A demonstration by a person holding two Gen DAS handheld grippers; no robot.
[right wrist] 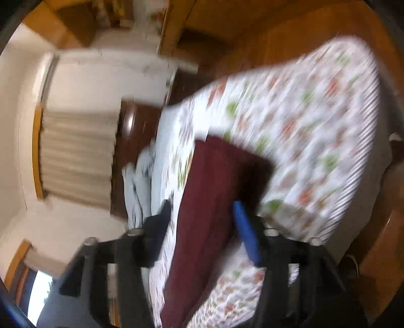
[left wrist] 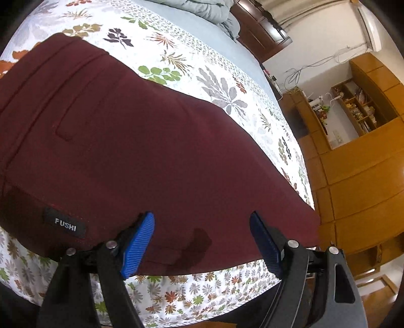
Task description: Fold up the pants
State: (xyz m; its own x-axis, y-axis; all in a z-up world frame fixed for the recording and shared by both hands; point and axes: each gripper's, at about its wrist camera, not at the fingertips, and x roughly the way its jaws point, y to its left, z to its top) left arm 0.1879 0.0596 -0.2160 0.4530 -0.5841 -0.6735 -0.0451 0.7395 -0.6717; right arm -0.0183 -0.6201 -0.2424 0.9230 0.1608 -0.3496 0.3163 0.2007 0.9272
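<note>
Dark maroon pants (left wrist: 141, 151) lie flat on a floral bedspread (left wrist: 214, 75), with a black "FUSHI" label (left wrist: 64, 224) near the front edge. My left gripper (left wrist: 202, 227) is open, its blue pads hovering over the near edge of the pants and holding nothing. In the blurred right wrist view the pants (right wrist: 212, 201) run as a long strip across the bed. My right gripper (right wrist: 202, 214) is open, its fingers straddling the strip above it, with nothing gripped.
A grey blanket (left wrist: 202, 10) is bunched at the head of the bed. Wooden cabinets and shelves (left wrist: 353, 141) stand beyond the bed's right edge. The bed's front edge (left wrist: 202, 290) is just under my left gripper. A curtained window (right wrist: 75, 154) is in the right view.
</note>
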